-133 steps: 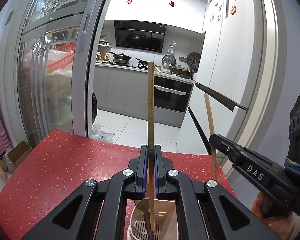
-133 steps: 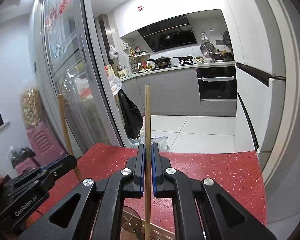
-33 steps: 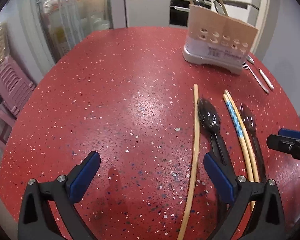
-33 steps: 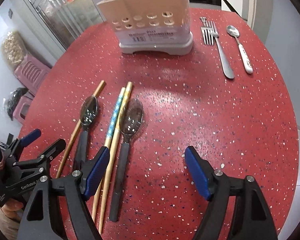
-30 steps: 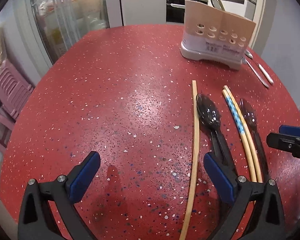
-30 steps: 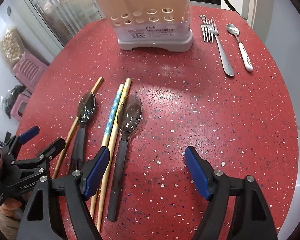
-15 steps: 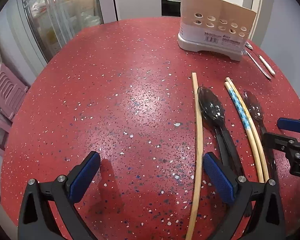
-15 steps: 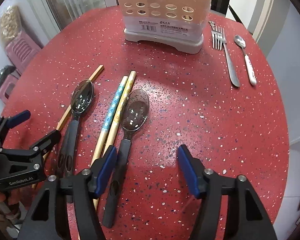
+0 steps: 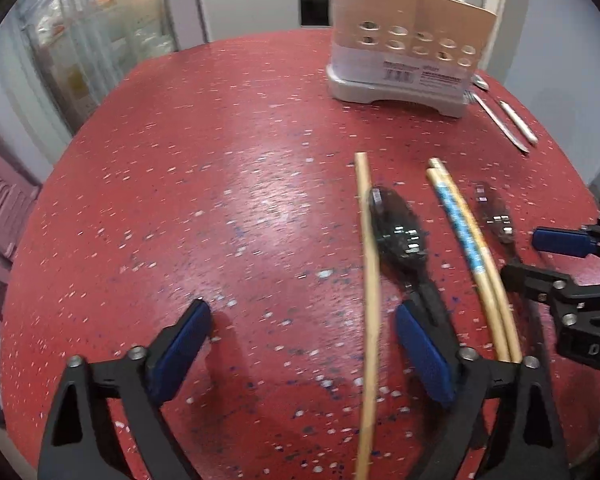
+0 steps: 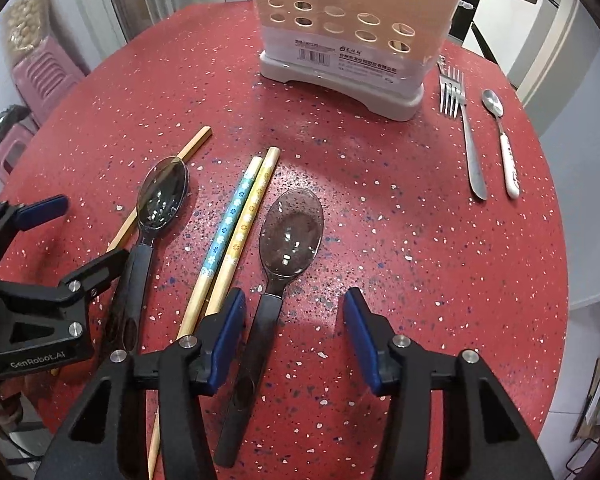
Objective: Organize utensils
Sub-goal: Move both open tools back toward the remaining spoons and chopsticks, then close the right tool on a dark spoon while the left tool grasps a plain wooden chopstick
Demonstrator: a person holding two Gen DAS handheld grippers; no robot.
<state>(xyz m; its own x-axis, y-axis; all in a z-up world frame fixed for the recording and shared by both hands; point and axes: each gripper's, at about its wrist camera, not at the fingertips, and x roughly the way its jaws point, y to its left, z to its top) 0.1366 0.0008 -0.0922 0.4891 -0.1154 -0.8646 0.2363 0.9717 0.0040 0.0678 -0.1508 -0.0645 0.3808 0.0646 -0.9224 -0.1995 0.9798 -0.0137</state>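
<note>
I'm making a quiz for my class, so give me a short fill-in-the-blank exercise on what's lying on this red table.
1. The fork lies beside a spoon with a ____ handle.
2. The utensil holder has round ____ in its wall.
3. One patterned chopstick is blue, its partner ____.
4. The right tool straddles a spoon's ____ handle.

Missing words: white; holes; yellow; black

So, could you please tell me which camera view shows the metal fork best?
The right wrist view. There the metal fork lies whole and sharp on the red table, tines near the utensil holder, beside the white-handled spoon. The left wrist view shows the fork only as a small, blurred sliver at the far right, its tines hidden.
</note>
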